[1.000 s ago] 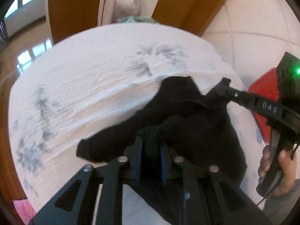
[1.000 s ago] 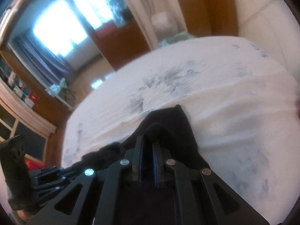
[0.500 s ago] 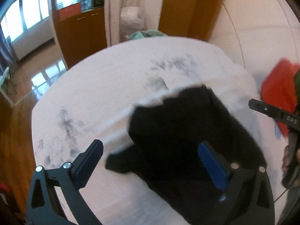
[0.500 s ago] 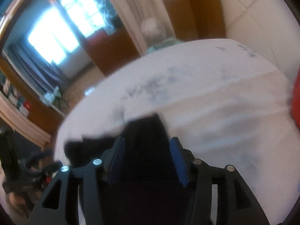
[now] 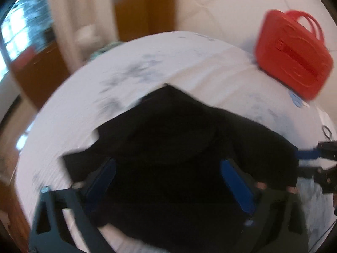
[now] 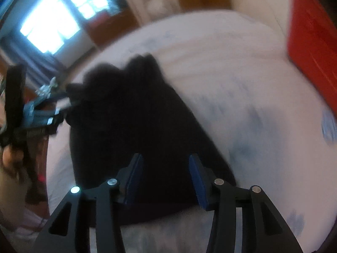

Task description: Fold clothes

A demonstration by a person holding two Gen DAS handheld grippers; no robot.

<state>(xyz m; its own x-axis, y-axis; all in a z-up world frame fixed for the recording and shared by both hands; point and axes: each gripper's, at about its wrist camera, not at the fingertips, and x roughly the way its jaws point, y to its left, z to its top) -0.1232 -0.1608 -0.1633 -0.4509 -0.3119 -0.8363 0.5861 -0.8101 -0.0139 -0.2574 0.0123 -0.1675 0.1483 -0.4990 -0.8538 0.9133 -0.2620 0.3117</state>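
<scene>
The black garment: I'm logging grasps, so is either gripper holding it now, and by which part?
Neither. The left gripper and right gripper both stand open over the black garment, which lies on the bed.

A bed (image 5: 189,67) under a white sheet printed with grey-blue flowers fills the room. Behind it stand cream curtains (image 5: 63,21) and brown wood panelling (image 5: 145,6). Daylight streams through a gridded window (image 6: 52,21). A red case (image 5: 292,54) lies against the pale wall (image 5: 221,0).
</scene>
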